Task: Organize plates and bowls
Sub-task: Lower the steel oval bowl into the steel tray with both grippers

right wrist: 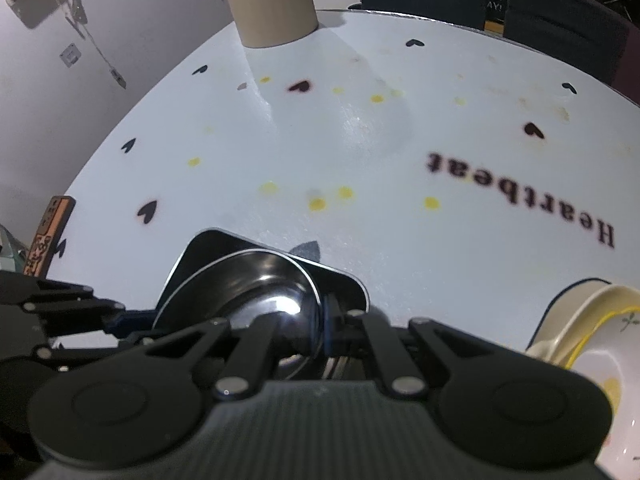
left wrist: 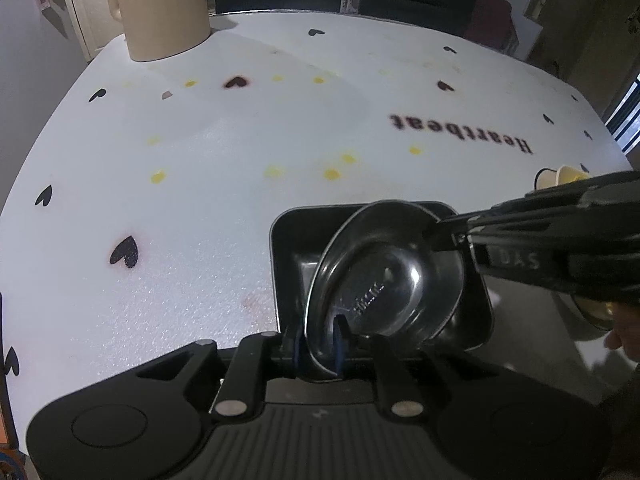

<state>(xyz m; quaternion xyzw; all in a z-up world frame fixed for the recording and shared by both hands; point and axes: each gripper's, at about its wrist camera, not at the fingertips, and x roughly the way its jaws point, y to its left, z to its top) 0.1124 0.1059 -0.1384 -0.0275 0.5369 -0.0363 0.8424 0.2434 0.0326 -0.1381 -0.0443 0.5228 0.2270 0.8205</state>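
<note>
A beige pitcher is standing at the far left of the white tablecloth, which is printed with hearts and the word "Heartbeat"; what it is holding cannot be told.

Near the front edge, a square black dish is sitting on the cloth, and a round stainless steel bowl is lying tilted inside it, with nothing in the bowl. The left gripper is straddling the bowl's near rim, its blue-padded fingers one on each side of the metal; whether they are pressing on it cannot be told. From the right, the right gripper is reaching in and pinching the bowl's opposite rim, its jaws nearly together on the thin edge.

Further right, a stack of cream bowls with yellow rims is resting on the cloth, apart from the black dish, and the top one is showing a small painted sprig and nothing else inside.
</note>
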